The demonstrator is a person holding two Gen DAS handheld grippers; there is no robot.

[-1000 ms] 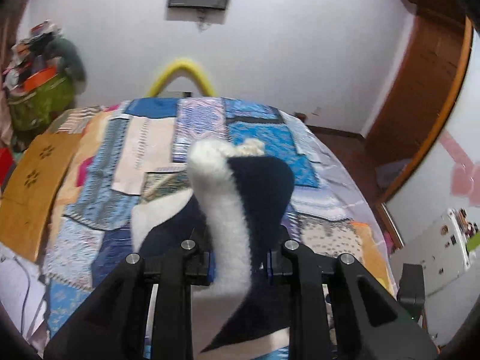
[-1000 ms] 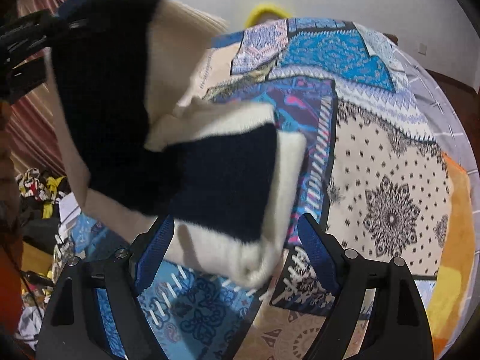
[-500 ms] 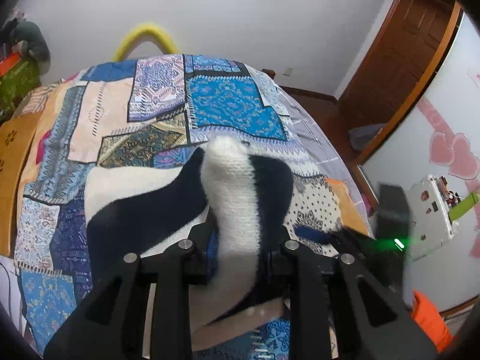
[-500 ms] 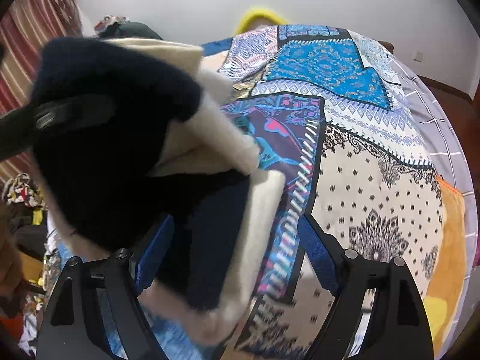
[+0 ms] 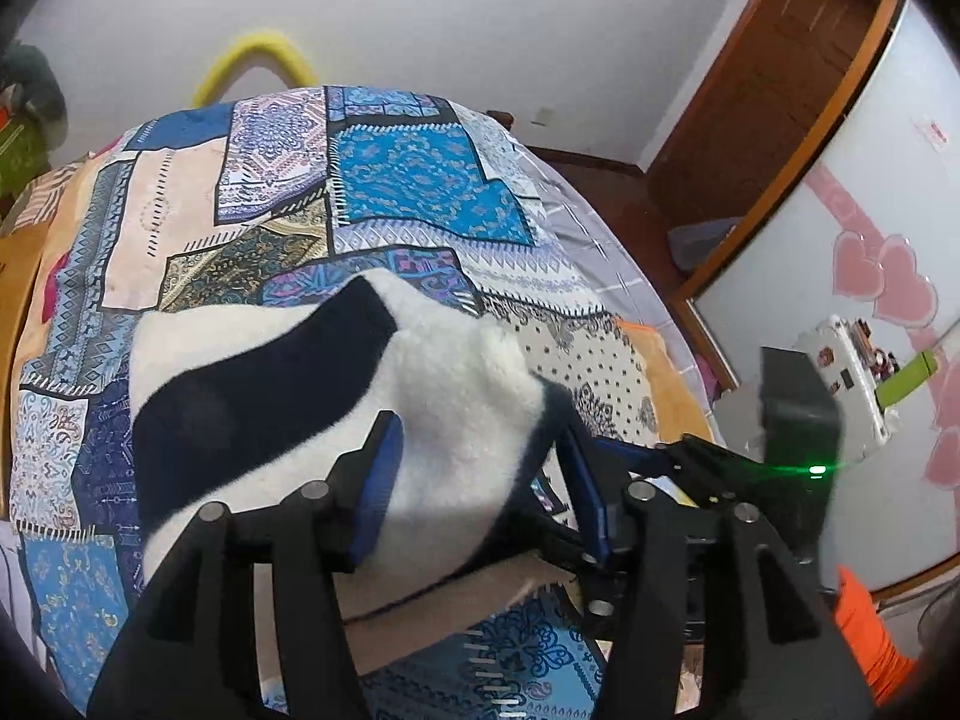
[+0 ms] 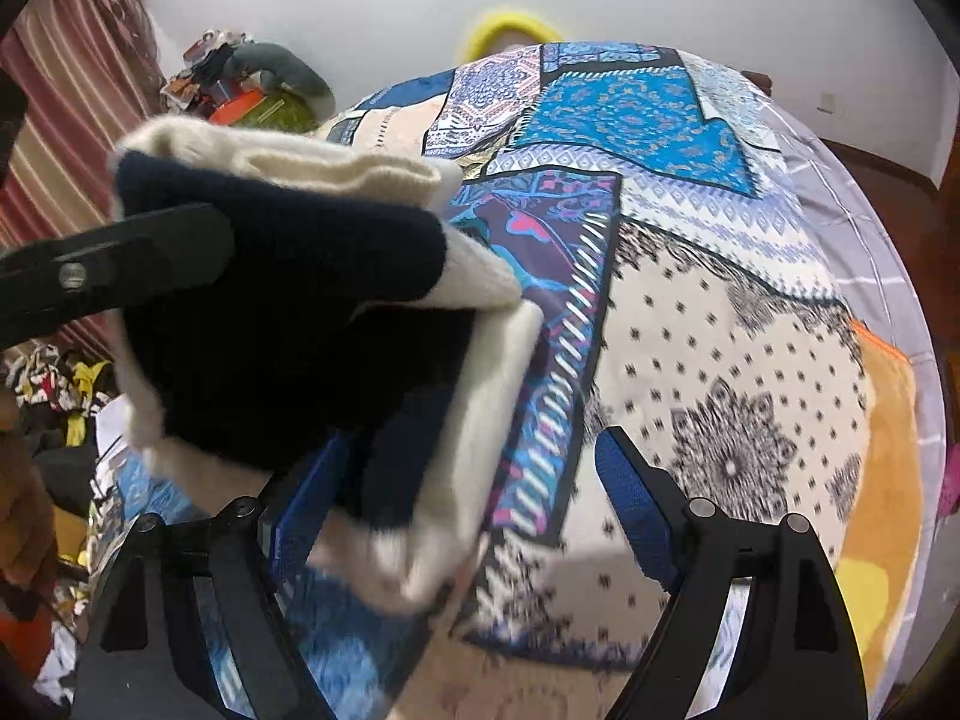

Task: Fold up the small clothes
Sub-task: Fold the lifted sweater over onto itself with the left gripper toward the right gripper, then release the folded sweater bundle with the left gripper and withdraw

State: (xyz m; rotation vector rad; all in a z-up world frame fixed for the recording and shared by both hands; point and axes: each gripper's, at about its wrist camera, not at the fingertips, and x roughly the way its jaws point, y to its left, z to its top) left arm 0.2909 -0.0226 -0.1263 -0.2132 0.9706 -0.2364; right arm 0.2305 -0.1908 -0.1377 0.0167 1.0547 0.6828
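A small knit garment (image 5: 312, 384) with navy and white stripes lies partly on the patchwork bed cover (image 5: 414, 192). My left gripper (image 5: 480, 468) has its jaws parted, with a bunched fold of the garment lying between its blue pads. In the right wrist view the garment (image 6: 312, 312) hangs folded over itself at the left, with one finger of the left gripper (image 6: 108, 270) pressed across it. My right gripper (image 6: 468, 504) is open; the garment's lower white edge lies over its left finger, and the right finger stands free over the cover (image 6: 750, 360).
A yellow curved bar (image 5: 258, 54) stands at the bed's far end. A wooden door (image 5: 774, 90) and a wall with pink hearts (image 5: 888, 288) are to the right. Piles of clothes (image 6: 240, 78) and a striped curtain (image 6: 66, 120) are to the left.
The left gripper's jaws have spread apart around the garment. The garment has come down toward the bed and spread out. The right gripper has stayed open.
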